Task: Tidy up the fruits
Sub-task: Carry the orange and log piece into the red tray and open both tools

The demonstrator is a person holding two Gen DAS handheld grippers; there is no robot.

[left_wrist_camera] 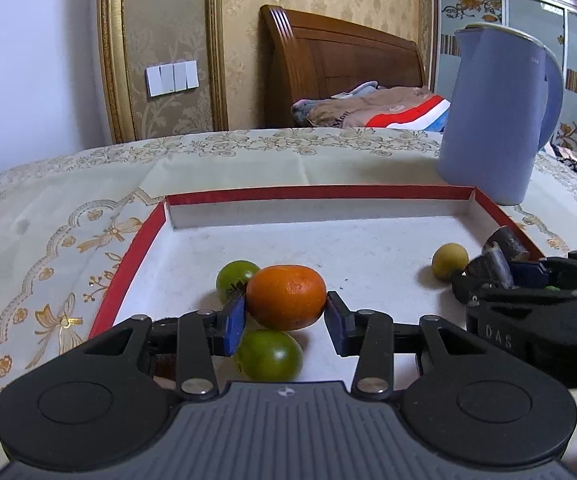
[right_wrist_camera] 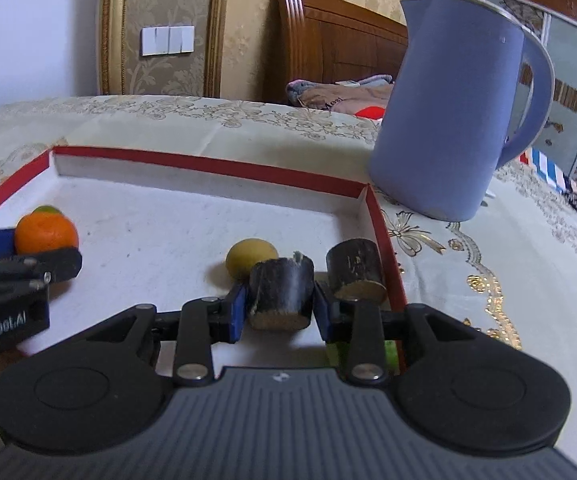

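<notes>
Two green fruits [left_wrist_camera: 269, 354] are half hidden behind the orange [left_wrist_camera: 286, 297] clamped by the left gripper [left_wrist_camera: 286, 320] over the red-rimmed tray [left_wrist_camera: 320, 193]. Further right, a yellow fruit [right_wrist_camera: 248, 258] is partly covered by the dark cut stalk piece [right_wrist_camera: 281, 294] pinched by the right gripper [right_wrist_camera: 280, 314], while a second piece [right_wrist_camera: 355, 270] is seen at the tray's edge.

The left gripper [left_wrist_camera: 286, 312] hid part of the green fruit [left_wrist_camera: 269, 354] at six o'clock of the orange [left_wrist_camera: 286, 297]. Another green fruit [left_wrist_camera: 237, 282] sat half behind the orange. In the right wrist view, a green object [right_wrist_camera: 388, 354] under the right gripper [right_wrist_camera: 279, 310] was too covered to identify.
</notes>
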